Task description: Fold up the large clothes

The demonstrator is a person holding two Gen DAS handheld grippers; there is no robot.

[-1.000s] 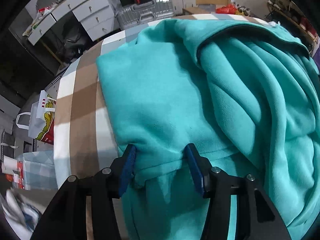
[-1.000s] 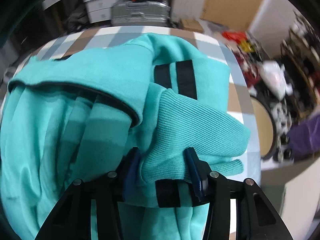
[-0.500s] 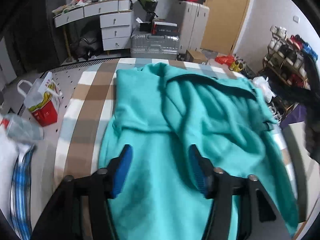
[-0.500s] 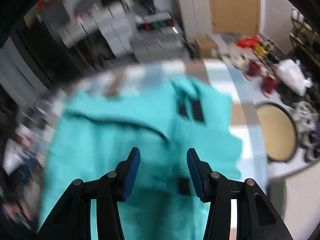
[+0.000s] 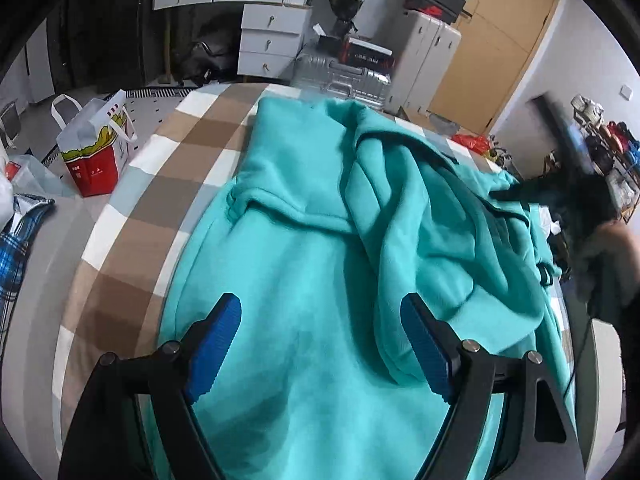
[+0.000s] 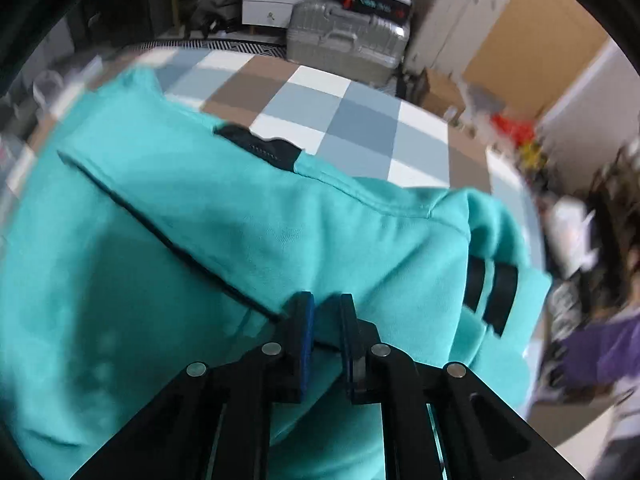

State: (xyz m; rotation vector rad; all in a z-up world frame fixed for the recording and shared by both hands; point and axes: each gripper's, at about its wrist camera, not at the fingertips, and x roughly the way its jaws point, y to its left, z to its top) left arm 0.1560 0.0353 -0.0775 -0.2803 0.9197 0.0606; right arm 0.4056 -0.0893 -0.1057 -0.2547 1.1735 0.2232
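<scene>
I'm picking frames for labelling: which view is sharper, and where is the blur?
Left wrist view: mostly sharp on the teal sweatshirt, with a smeared dark shape at the right edge. Right wrist view: motion-blurred throughout, worst at the edges; right gripper crisp. Both show fisheye bending.

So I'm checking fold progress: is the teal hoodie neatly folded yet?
No. The teal hoodie lies rumpled across the checked cover, one layer bunched over its middle.

Teal fleece sweatshirt (image 5: 304, 264) cut off at six o'clock in both wrist views. Blurred at three o'clock: dark figure (image 5: 592, 216), cluttered floor items (image 6: 576, 232).
</scene>
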